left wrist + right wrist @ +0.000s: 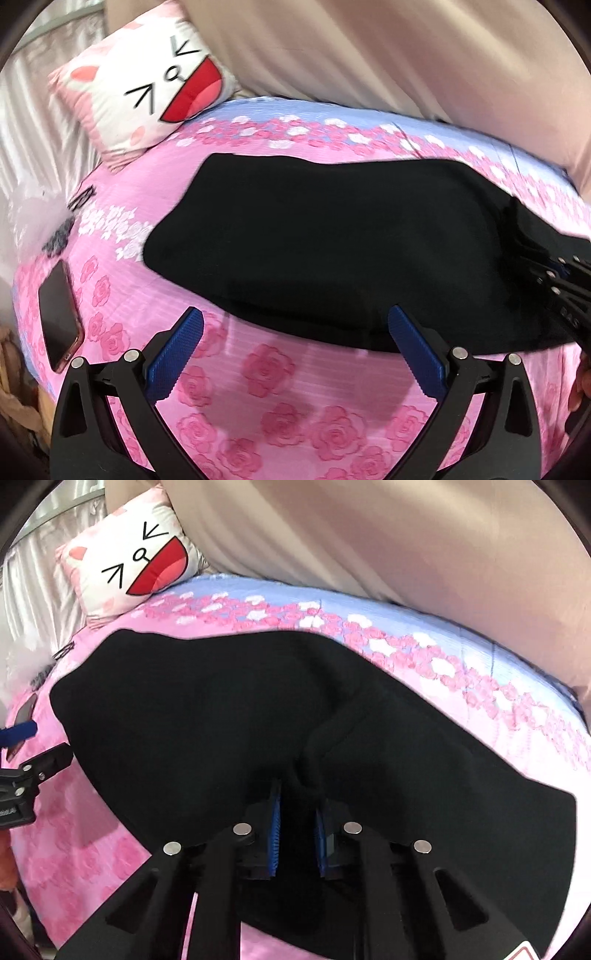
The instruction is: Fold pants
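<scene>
While the left hand-held gripper (295,343) gapes, the right (297,812) pinches the pants (221,720).

Black pants (332,240), folded into a broad, flattened bundle, lying across a pink rose-print bedspread (280,373). The cloth is plain and dark. At the near edge a fold rises into a raised pucker (314,749).

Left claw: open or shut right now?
Open. The left claw has its blue pads spread wide over the pink bedsheet, nothing between them.
</scene>
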Available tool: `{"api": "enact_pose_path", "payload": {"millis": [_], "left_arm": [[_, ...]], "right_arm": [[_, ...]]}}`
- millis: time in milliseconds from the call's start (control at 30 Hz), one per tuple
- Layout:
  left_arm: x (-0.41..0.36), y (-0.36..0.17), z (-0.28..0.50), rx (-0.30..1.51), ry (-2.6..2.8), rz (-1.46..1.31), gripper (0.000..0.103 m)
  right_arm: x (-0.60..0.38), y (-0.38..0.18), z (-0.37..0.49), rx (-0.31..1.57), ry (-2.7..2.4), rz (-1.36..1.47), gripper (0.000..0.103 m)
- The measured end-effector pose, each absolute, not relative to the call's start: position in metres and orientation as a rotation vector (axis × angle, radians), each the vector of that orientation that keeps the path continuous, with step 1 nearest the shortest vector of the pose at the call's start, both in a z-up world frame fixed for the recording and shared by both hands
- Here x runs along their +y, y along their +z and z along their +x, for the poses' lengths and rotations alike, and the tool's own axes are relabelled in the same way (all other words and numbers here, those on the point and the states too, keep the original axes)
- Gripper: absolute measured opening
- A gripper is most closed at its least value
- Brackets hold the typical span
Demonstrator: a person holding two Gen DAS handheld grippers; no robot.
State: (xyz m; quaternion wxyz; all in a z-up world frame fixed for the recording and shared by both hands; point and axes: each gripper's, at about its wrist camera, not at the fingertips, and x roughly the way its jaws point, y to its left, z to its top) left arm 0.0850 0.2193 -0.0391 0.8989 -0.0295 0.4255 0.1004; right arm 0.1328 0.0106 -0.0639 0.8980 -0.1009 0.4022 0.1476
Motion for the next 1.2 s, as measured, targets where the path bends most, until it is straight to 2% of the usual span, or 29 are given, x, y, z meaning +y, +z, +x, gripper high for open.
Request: {"api": "enact_pose_path", "payload": {"millis": [67, 100, 133, 167, 200, 233, 300, 333, 467, 533, 633, 700, 767, 967, 1000, 1033, 1067, 1100, 1200], "left_arm": [[0.235, -0.042, 0.088, 0.881, 0.239, -0.101, 0.098], [0.241, -0.045, 0.09, 0.89, 0.253, -0.113, 0.098], [0.25, -0.049, 0.094, 0.908, 0.271, -0.132, 0.098], [0.259, -0.052, 0.098, 0.921, 0.287, -0.152, 0.098], [0.265, -0.053, 0.1, 0.928, 0.301, -0.163, 0.098], [0.273, -0.053, 0.101, 0.926, 0.321, -0.176, 0.098], [0.283, -0.052, 0.103, 0.914, 0.357, -0.187, 0.098], [0.291, -0.054, 0.107, 0.906, 0.375, -0.214, 0.098], [0.322, -0.076, 0.13, 0.945, 0.321, -0.512, 0.098], [0.317, -0.069, 0.138, 0.888, 0.35, -0.517, 0.096], [0.305, -0.069, 0.153, 0.909, 0.387, -0.466, 0.088], [0.299, -0.067, 0.153, 0.904, 0.392, -0.47, 0.089], [0.298, -0.068, 0.15, 0.901, 0.389, -0.481, 0.095], [0.29, -0.074, 0.153, 0.915, 0.423, -0.404, 0.098], [0.288, -0.075, 0.153, 0.916, 0.433, -0.401, 0.098], [0.288, -0.075, 0.153, 0.916, 0.441, -0.4, 0.098], [0.287, -0.075, 0.154, 0.919, 0.453, -0.399, 0.098], [0.286, -0.075, 0.154, 0.925, 0.463, -0.402, 0.098], [0.285, -0.072, 0.152, 0.931, 0.47, -0.435, 0.098]], "right_arm": [[0.015, -0.073, 0.135, 0.851, 0.326, -0.222, 0.017], [0.015, -0.083, 0.139, 0.877, 0.333, -0.222, 0.026], [0.013, -0.081, 0.135, 0.849, 0.331, -0.208, 0.026], [0.011, -0.076, 0.133, 0.85, 0.333, -0.186, 0.032], [0.006, -0.068, 0.126, 0.839, 0.352, -0.138, 0.043], [-0.001, -0.058, 0.117, 0.804, 0.362, -0.097, 0.048], [-0.016, -0.046, 0.101, 0.757, 0.32, -0.071, 0.068], [-0.023, -0.043, 0.096, 0.746, 0.3, -0.07, 0.071], [-0.068, -0.033, 0.071, 0.715, 0.174, -0.048, 0.073], [-0.102, -0.029, 0.056, 0.701, 0.086, -0.012, 0.077], [-0.16, -0.029, 0.038, 0.706, -0.091, 0.051, 0.082], [-0.2, -0.035, 0.029, 0.725, -0.18, 0.13, 0.083], [-0.248, -0.049, 0.022, 0.769, -0.225, 0.277, 0.083], [-0.272, -0.084, 0.046, 0.833, -0.054, 0.523, 0.083], [-0.265, -0.089, 0.053, 0.835, -0.007, 0.525, 0.077], [-0.256, -0.097, 0.062, 0.845, 0.04, 0.525, 0.063], [-0.249, -0.101, 0.065, 0.846, 0.04, 0.533, 0.036], [-0.247, -0.097, 0.064, 0.826, 0.042, 0.534, 0.028], [-0.249, -0.076, 0.055, 0.774, 0.095, 0.563, 0.019]]}}
